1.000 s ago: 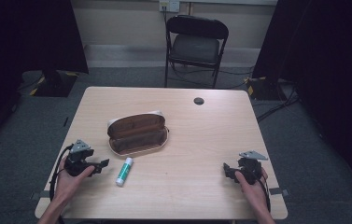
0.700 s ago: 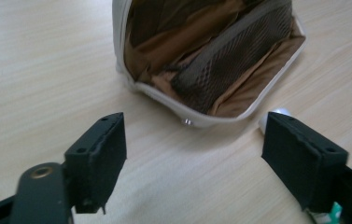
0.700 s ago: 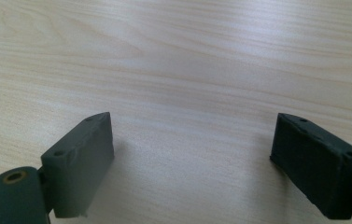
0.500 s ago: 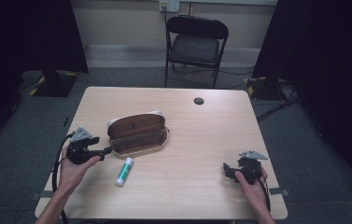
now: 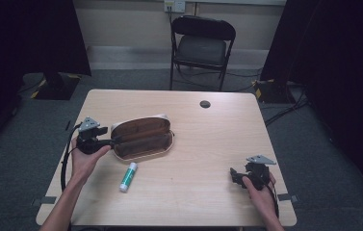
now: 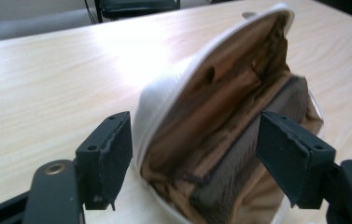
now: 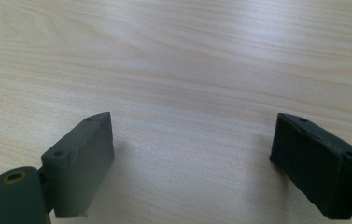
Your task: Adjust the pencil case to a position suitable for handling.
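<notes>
An open case (image 5: pixel 143 137), white outside with brown lining, lies left of centre on the wooden table (image 5: pixel 213 144). My left gripper (image 5: pixel 116 141) is at the case's left end. In the left gripper view the case (image 6: pixel 220 107) fills the gap of my left gripper (image 6: pixel 197 140), whose jaws stand open on either side of that end without pressing it. A green and white tube (image 5: pixel 128 176) lies in front of the case. Near the front right edge my right gripper (image 5: pixel 233 174) rests low, and the right gripper view shows it (image 7: pixel 192 144) open over bare wood.
A small black round disc (image 5: pixel 205 104) sits at the back of the table. A black folding chair (image 5: pixel 202 45) stands behind the far edge. Dark curtains hang on both sides, and cables run along the floor at the right.
My left gripper has moved away from the front left edge up to the case's left end, so its open jaws now straddle that end. The right gripper has stayed put.
</notes>
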`<state>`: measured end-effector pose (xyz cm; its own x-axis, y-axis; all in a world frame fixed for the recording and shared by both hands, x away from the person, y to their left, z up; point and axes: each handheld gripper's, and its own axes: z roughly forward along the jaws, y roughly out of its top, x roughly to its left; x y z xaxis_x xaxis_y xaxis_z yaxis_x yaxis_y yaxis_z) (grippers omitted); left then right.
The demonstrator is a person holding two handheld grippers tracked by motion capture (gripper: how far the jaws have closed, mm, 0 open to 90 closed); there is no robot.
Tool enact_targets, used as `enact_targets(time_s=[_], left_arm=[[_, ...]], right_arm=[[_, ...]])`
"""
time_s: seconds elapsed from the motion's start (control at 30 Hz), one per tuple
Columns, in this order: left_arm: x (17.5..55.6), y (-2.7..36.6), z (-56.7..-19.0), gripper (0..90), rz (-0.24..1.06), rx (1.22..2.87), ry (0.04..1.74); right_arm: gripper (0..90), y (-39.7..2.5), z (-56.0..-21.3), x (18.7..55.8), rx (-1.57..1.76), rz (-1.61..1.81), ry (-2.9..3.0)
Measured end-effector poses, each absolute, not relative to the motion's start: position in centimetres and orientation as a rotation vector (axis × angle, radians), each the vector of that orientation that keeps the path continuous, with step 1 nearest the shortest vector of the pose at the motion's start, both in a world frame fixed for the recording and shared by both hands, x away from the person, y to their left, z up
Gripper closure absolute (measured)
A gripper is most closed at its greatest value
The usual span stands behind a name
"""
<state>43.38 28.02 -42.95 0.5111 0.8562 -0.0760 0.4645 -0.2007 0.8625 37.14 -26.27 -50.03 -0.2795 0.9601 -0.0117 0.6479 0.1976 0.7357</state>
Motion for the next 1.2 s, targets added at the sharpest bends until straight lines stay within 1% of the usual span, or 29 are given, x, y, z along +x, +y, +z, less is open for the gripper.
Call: enact_targets(time_s=[0.1,0.13,0.2,0.33,0.4,0.53,0.63,0.7,0.77,0.8,1.03,1.1,1.2], left_arm=[[44.1,27.9,-43.1,25.7,0.550,1.800,1.096],[44.4,27.7,-43.3,25.2,0.536,1.806,1.096],[44.6,27.5,-43.6,25.2,0.552,1.815,1.105],[44.9,27.2,-43.9,29.4,0.569,1.835,1.104],[45.2,27.0,-44.3,29.2,0.558,1.833,1.108],[45.8,26.9,-44.4,37.6,0.563,1.845,1.133],[46.2,26.6,-44.2,38.3,0.565,1.855,1.139],[46.4,26.4,-44.2,42.3,0.583,1.861,1.144],[46.6,26.4,-44.4,43.6,0.579,1.855,1.165],[46.7,26.6,-44.5,51.3,0.585,1.850,1.177],[47.1,26.4,-44.7,65.1,0.607,1.851,1.179],[47.4,26.2,-44.7,68.0,0.604,1.857,1.175],[47.8,25.7,-44.4,68.5,0.573,1.837,1.165]], right_arm=[[12.0,-26.3,-50.0,37.1,1.496,0.868,2.003],[12.0,-26.3,-50.0,37.2,1.495,0.867,2.005],[12.0,-26.3,-50.0,37.2,1.493,0.867,2.006],[12.0,-26.3,-50.0,37.2,1.493,0.866,2.007],[12.0,-26.3,-50.0,37.2,1.492,0.867,2.008],[12.0,-26.3,-50.0,37.2,1.491,0.868,2.009],[12.1,-26.3,-50.0,37.2,1.486,0.866,2.013],[12.1,-26.3,-50.0,37.2,1.481,0.869,2.016],[12.1,-26.3,-50.0,37.2,1.481,0.869,2.017],[12.1,-26.2,-50.0,37.2,1.474,0.875,2.022],[12.1,-26.2,-50.0,37.2,1.466,0.876,2.029],[12.2,-26.2,-50.0,37.1,1.467,0.876,2.029],[12.1,-26.2,-50.0,37.1,1.468,0.876,2.028]])
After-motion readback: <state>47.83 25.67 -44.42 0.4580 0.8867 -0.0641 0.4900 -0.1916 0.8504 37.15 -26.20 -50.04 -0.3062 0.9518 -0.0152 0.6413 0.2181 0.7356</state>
